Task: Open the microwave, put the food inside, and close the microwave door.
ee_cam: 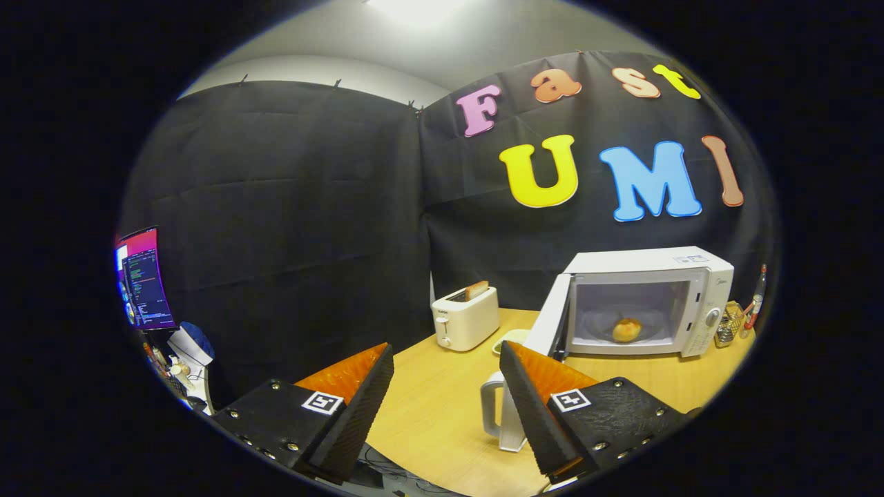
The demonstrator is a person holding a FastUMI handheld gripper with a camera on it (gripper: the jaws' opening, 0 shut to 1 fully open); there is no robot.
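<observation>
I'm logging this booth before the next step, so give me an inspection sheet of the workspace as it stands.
Surface: wooden table, bare between the fingers.
Job's things: microwave beyond the fingers, door swung open; food sits inside on the turntable.
Clutter: toaster with a slice standing in a slot; white jug beside one finger; small plate between toaster and door; metal basket and bottle beyond the microwave.
Grippers: tool open, fingers apart, holding nothing.
Cables: some below the table's near edge.
Surroundings: black cloth wall; lit monitor off the table's end.
</observation>
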